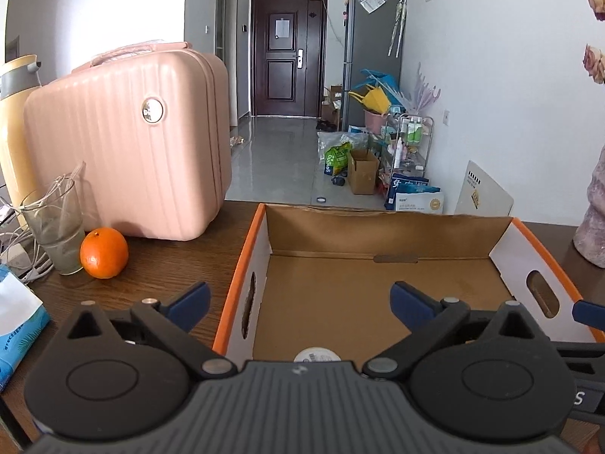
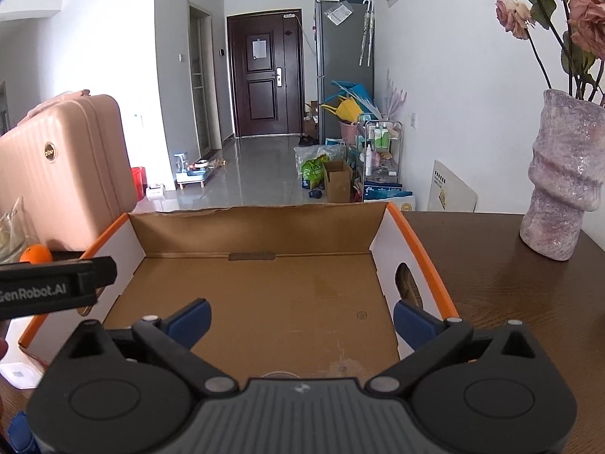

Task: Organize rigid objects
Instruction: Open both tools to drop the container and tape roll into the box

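Note:
An open cardboard box with an orange rim and white sides lies on the dark wooden table, its floor almost bare. My left gripper is open above its near left part: one blue pad hangs left of the box wall, the other over the floor. Between the jaws is nothing. A round white thing peeks out at the near edge, mostly hidden by the gripper body. In the right wrist view my right gripper stands open and empty over the box, with its right pad close to the right wall.
Left of the box are an orange, a glass, a pink suitcase, cables and a tissue pack. A pink vase with roses stands right of it. A small white box lies near left.

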`<state>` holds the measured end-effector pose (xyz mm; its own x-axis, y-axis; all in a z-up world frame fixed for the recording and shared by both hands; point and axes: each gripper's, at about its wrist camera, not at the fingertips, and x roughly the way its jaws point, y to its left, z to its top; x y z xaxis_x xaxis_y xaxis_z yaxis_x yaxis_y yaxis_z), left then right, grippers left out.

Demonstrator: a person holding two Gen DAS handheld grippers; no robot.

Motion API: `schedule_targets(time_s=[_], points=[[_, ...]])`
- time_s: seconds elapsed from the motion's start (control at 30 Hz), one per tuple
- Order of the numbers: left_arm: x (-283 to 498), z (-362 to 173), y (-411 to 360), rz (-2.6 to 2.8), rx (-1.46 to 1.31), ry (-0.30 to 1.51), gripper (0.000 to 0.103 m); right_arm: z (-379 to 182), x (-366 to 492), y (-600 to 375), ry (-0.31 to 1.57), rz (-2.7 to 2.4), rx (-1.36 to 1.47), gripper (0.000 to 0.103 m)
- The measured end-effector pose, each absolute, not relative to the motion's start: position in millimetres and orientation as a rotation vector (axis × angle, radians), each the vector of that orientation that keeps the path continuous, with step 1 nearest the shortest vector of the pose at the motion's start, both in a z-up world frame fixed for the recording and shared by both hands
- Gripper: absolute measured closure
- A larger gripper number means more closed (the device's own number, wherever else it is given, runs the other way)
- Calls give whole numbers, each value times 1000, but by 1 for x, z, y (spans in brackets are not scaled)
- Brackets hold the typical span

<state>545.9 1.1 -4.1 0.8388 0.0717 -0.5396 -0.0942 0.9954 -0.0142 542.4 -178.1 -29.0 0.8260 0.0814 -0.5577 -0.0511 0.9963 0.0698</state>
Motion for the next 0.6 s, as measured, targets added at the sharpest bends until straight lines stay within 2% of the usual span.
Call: schedule_targets(time_s=[0.6], points=[[508, 10, 16, 96, -70, 499, 0, -12, 505, -177, 520, 87, 28, 0]])
